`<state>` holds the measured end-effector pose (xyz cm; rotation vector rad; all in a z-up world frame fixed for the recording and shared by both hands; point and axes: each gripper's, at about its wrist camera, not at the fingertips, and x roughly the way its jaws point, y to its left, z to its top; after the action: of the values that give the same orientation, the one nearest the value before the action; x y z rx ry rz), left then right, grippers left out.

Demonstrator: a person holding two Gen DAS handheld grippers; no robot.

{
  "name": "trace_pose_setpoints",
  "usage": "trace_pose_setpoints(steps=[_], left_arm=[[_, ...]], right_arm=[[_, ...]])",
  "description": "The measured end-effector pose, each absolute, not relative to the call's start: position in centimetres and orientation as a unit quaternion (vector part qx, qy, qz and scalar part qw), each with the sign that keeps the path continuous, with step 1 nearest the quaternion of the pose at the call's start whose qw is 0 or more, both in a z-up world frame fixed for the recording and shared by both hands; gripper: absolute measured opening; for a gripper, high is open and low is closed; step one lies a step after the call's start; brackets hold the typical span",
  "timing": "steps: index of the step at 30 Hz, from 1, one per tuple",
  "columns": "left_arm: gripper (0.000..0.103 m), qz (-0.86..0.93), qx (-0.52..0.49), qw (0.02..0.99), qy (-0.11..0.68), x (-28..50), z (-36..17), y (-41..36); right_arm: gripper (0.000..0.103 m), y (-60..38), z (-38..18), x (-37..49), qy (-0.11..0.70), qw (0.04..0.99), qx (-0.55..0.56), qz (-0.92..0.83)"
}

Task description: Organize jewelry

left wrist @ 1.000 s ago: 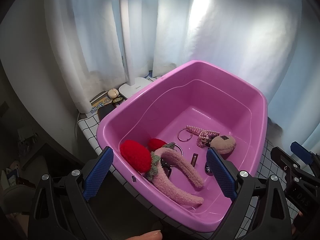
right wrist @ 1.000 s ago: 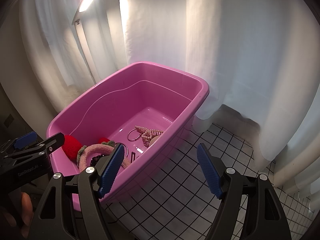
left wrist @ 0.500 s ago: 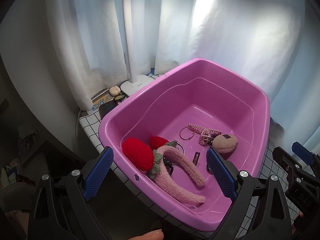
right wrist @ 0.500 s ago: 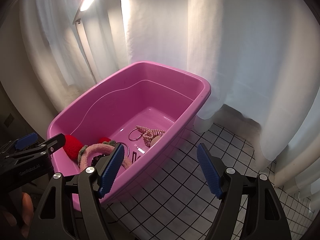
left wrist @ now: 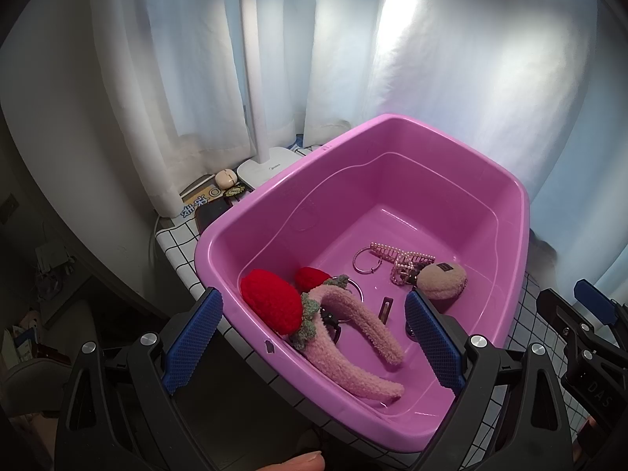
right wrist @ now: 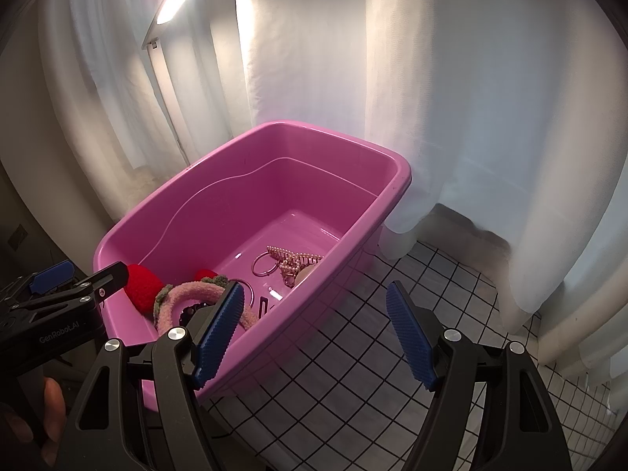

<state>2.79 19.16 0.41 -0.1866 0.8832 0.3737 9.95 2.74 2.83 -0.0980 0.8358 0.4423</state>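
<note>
While both grippers, left (left wrist: pixel 312 343) and right (right wrist: pixel 314 331), gape empty, jewelry fills the pink tub (left wrist: pixel 392 133)

Surface: white tiled counter (right wrist: pixel 353 373) with dark grid lines.
Centre: pink plastic tub (left wrist: pixel 522 212) resting directly on the tiles.
Ten o'clock of the tub: white lamp base (left wrist: pixel 267 167), just beside its rim.
Nine o'clock of the lamp base: small cream case (left wrist: pixel 225 177), printed card (left wrist: pixel 200 202), dark flat object (left wrist: pixel 212 212), clustered together.

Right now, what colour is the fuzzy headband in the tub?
Pale pink, with red plush strawberries; the headband shows best in the left wrist view.
</note>
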Motion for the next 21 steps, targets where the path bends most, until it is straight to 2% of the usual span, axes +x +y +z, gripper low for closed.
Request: trace_pose_setpoints(steps=[21], left_arm=[[0.092, 0.155, -0.073, 0.889, 0.424, 2.81, 0.64, 19.20]], right_arm=[[0.072, 2.21, 2.94, 9.24, 0.402, 0.895, -0.034, 0.189]])
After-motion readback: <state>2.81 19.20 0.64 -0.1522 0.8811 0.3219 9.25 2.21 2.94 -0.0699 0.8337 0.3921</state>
